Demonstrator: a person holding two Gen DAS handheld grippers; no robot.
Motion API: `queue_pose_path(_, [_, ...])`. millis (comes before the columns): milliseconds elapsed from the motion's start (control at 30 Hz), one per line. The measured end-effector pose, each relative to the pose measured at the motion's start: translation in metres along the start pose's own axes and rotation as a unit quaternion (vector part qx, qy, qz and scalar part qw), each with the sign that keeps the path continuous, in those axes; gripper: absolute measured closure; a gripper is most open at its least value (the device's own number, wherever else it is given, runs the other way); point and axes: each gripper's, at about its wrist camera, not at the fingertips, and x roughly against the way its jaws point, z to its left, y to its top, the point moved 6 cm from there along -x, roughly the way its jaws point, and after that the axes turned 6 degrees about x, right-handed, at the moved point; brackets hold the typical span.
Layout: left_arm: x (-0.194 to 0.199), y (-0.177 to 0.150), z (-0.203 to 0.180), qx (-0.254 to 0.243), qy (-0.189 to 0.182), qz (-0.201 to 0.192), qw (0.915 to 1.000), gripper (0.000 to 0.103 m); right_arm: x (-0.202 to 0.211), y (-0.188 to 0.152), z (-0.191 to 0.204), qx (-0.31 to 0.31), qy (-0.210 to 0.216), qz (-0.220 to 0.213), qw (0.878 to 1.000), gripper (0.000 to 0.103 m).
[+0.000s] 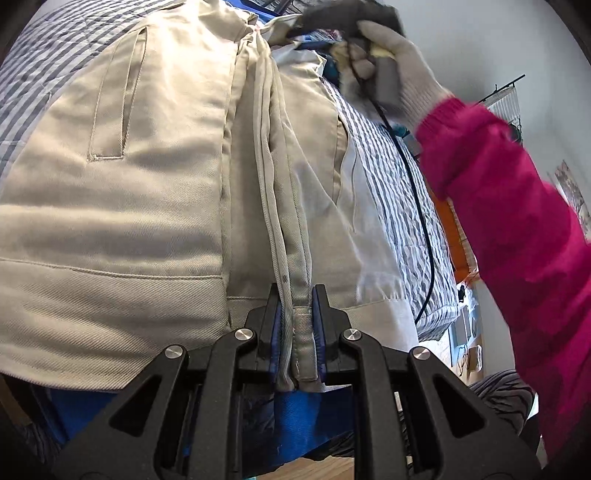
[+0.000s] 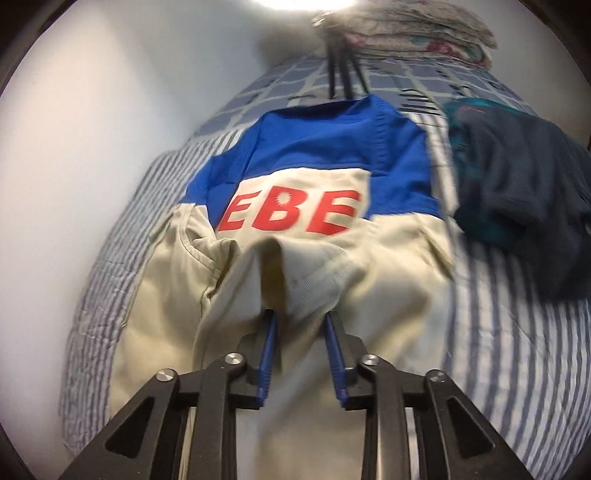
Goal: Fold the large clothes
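Note:
A large beige and blue jacket (image 1: 155,192) lies on a striped bed. My left gripper (image 1: 297,295) is shut on the jacket's front hem placket, by its zipper edge. In the right wrist view the jacket (image 2: 295,214) shows its blue yoke and red "EBE" lettering. My right gripper (image 2: 300,317) has beige fabric bunched between its partly closed blue pads (image 2: 269,343) and holds a fold of it. The right gripper's body and the gloved hand holding it (image 1: 391,62) show at the top of the left wrist view, at the jacket's far end.
The striped bedspread (image 2: 509,354) surrounds the jacket. A dark navy and teal garment (image 2: 517,192) lies to the right. A folded floral quilt (image 2: 417,33) and a black tripod (image 2: 343,70) stand at the bed's far end. A white wall (image 2: 92,147) is left.

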Motion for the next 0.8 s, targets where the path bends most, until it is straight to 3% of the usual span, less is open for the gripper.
queue_pose_path(100, [-0.001,0.002,-0.002,-0.003,0.0,0.001,1.0,0.09,-0.031,0.008,0.01,0.006,-0.012,0.015,1.0,0.08])
queue_pose_path(233, [-0.004,0.004,-0.003,-0.004,0.005,0.002,1.0,0.09,-0.048,0.005,0.023,0.054,-0.069,0.027,0.996,0.081])
queue_pose_path(300, [-0.005,0.004,-0.004,-0.006,0.007,0.005,0.9999,0.089,-0.034,0.003,0.024,0.051,-0.049,0.031,0.997,0.081])
queue_pose_path(433, [0.0,0.003,-0.008,-0.019,0.01,0.0,0.9998,0.089,0.036,-0.014,0.012,0.025,0.01,-0.007,1.0,0.078])
queue_pose_path(600, [0.006,0.001,-0.018,-0.037,0.019,-0.009,0.9991,0.089,0.123,-0.095,0.0,0.043,0.031,-0.006,0.999,0.077])
queue_pose_path(800, [0.025,0.001,-0.021,-0.06,0.041,-0.03,0.9969,0.089,0.169,-0.247,0.023,0.074,0.067,0.051,0.994,0.074])
